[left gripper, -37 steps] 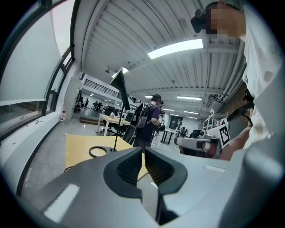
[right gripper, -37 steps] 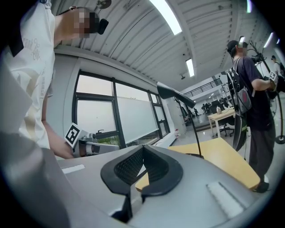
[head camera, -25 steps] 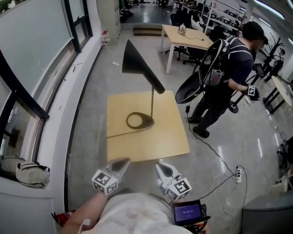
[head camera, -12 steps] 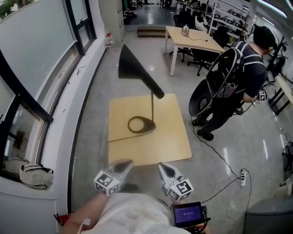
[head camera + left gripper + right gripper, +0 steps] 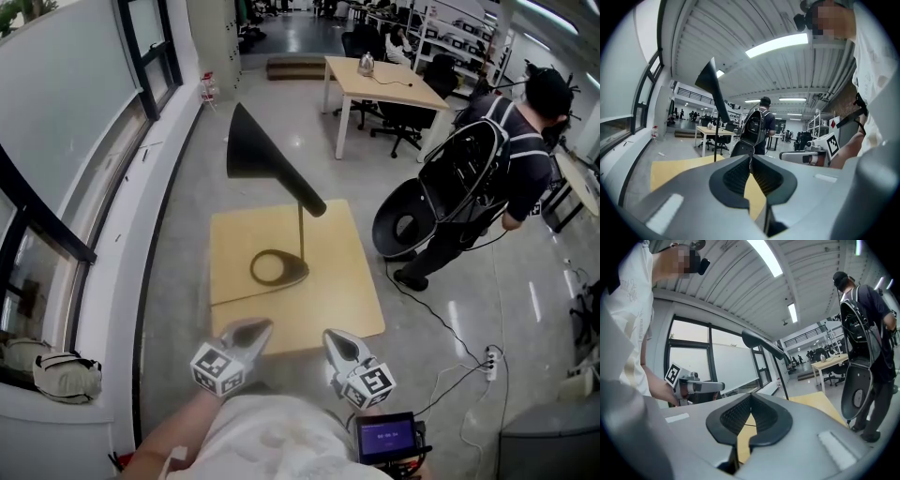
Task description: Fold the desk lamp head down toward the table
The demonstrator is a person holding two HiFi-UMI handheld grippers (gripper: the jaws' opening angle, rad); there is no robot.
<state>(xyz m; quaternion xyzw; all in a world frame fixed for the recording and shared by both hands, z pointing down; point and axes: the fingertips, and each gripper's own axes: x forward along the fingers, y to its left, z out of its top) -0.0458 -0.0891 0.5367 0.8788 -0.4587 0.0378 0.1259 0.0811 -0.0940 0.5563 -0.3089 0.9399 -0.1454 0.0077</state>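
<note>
Lamp (image 5: 255,150) upright on bench (image 5: 352,281), head raised; left gripper (image 5: 247,330) and right gripper (image 5: 336,341) near its edge, fingers (image 5: 736,178) closed, empty.

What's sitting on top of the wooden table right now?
Only the desk lamp: its ring base rests on the table, thin stem upright, black cone head raised. Nothing else shows on it. The left gripper covers a bit of the near edge.
</note>
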